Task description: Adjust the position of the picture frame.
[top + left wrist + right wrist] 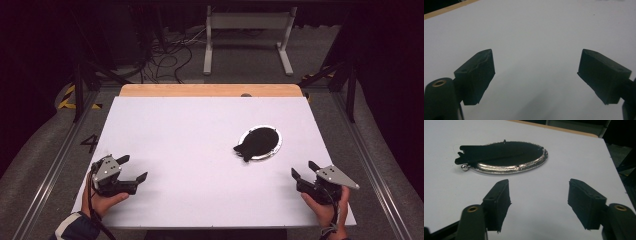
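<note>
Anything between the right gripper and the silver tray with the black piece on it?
Nothing visible. The right gripper, jaws open, faces the silver tray across bare white table. The black piece lies on the tray, overhanging its edge.

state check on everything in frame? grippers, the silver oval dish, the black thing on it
left gripper: jaws open, nothing between them, over bare table.
right gripper: jaws open, nothing held, short of the dish.
silver oval dish: flat on the table, untouched.
black piece: lies across the dish, one end overhanging its rim.
</note>
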A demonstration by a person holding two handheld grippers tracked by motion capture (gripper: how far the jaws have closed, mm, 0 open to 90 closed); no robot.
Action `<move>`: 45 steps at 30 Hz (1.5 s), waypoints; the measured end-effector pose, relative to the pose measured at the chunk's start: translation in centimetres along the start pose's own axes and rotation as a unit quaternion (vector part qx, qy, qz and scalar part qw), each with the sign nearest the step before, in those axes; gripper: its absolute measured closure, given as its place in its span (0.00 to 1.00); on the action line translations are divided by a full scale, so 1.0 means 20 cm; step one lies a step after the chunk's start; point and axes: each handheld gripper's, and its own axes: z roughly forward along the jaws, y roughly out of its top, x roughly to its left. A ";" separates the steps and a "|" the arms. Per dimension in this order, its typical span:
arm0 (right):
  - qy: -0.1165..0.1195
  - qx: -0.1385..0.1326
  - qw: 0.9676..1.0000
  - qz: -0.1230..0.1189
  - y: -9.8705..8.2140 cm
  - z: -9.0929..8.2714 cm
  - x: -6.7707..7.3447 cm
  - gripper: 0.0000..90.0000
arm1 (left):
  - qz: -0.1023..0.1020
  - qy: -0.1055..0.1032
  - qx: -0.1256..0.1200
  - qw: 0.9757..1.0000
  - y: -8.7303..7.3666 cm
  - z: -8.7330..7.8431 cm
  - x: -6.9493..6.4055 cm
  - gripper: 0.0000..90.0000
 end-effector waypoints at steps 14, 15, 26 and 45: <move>0.010 0.042 0.999 0.015 0.02 0.12 -0.03 0.80 | 0.026 -0.019 0.011 0.999 -0.01 -0.01 -0.02 0.67; 0.015 0.047 0.999 0.016 0.02 0.13 -0.03 0.84 | 0.026 -0.027 0.012 0.999 -0.01 -0.01 -0.02 0.72; 0.013 0.077 0.997 0.015 0.10 0.25 -0.08 0.99 | 0.049 -0.070 0.045 0.995 0.00 0.06 -0.06 0.98; 0.004 0.116 0.991 0.062 0.19 0.54 -0.13 1.00 | 0.052 -0.057 0.041 0.996 0.06 0.12 0.00 0.99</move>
